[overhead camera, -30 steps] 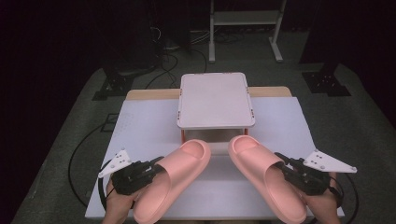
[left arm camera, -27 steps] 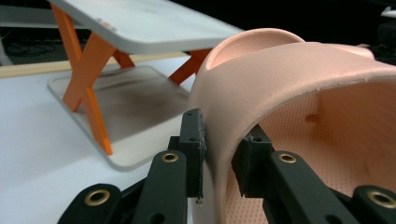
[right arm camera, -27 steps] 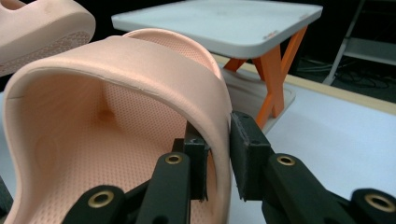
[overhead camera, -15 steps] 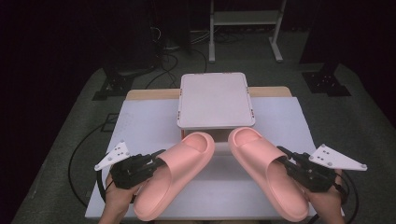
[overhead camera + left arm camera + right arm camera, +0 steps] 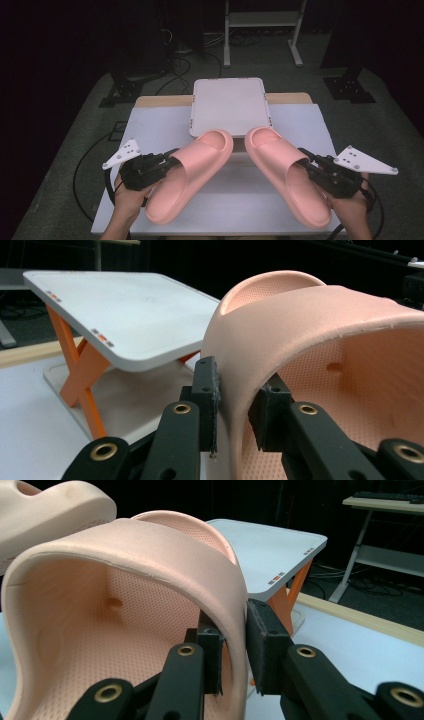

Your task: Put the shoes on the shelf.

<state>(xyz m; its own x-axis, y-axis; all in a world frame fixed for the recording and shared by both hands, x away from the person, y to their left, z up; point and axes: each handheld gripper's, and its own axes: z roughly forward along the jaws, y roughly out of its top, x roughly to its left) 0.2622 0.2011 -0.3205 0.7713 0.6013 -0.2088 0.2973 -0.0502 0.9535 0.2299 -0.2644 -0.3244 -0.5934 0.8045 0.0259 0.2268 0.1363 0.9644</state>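
**poster1:** Two pink slippers, one per gripper. The left slipper (image 5: 192,175) lay on the white table (image 5: 150,130) with its toe pointing in toward the little white stand (image 5: 229,102), and the right slipper (image 5: 285,172) mirrored it, so both toes sat just in front of the stand. The left gripper (image 5: 235,407) was pinching the side wall of its slipper's strap, one jaw outside and one inside. The right gripper (image 5: 235,647) had the same pinch on the strap edge of its slipper.

**poster2:** So which step was that, grabbing or placing?

**poster1:** My read: the grab was done and it was the carry part, heading for the stand. Its sloped top (image 5: 125,315) was bare and sat above the table on orange legs (image 5: 85,375). Heels looked like they rested on or near the table, couldn't tell for sure.

**poster2:** Next move then?

**poster1:** Probably lift both higher than the stand's front edge, push forward, set them side by side, then let go. Soft foam, so the strap could flex in the pinch.
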